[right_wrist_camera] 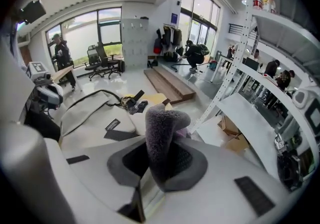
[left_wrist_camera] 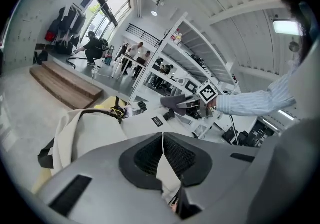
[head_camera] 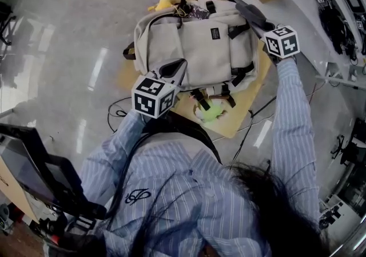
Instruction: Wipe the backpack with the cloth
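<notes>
Striped shirt sleeves [head_camera: 286,135] reach down from the bottom of the head view toward a beige backpack [head_camera: 194,44]. It lies flat, front side up, on a tan board [head_camera: 240,118] on the grey floor [head_camera: 68,50]. At the backpack's far end a small tangle of yellow and dark things [head_camera: 186,11] shows at the top, too small to name; whether they sit inside it cannot be told. A yellow-green object [head_camera: 211,114] peeks out from under the near edge, among black straps [head_camera: 200,99].

The left tongs [head_camera: 173,68] rest on the backpack's near left corner. Their jaws are pressed together, the pads meeting in a thin line; pale fabric shows in the wedge below them, but whether any is pinched cannot be told. The right tongs [head_camera: 260,21] are at the backpack's far right corner, well apart from the left, jaws clamped on a fuzzy grey cloth [right_wrist_camera: 162,133] that stands up between the pads and folds over at its tip
</notes>
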Motion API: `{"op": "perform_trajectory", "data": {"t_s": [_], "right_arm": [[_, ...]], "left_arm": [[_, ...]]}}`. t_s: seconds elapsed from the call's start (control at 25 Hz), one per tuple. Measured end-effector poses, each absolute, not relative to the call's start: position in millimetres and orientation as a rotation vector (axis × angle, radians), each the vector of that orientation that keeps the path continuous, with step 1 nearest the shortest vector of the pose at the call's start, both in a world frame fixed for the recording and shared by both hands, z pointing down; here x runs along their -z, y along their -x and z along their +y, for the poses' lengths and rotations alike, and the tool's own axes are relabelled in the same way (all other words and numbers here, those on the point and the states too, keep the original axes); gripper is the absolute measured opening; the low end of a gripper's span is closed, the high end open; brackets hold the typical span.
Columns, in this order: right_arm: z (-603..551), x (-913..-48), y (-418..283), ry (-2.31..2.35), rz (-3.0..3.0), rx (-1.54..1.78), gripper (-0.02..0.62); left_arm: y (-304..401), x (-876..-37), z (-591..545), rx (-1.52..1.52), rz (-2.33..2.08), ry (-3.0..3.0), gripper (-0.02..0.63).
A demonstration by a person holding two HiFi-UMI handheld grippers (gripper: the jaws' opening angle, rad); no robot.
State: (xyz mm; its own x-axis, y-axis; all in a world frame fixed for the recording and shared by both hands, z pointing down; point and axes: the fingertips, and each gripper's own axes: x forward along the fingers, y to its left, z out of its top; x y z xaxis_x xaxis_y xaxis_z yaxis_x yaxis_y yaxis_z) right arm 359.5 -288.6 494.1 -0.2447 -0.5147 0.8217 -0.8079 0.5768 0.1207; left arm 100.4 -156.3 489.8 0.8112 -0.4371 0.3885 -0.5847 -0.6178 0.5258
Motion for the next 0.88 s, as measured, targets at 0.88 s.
{"op": "perform_trajectory", "data": {"t_s": [0.88], "right_arm": [[-27, -521, -356, -1.157, -2.013, -0.737, 0.055]], "left_arm": [[-137, -490, -88, -0.296, -0.753, -2.337, 0.009]]}}
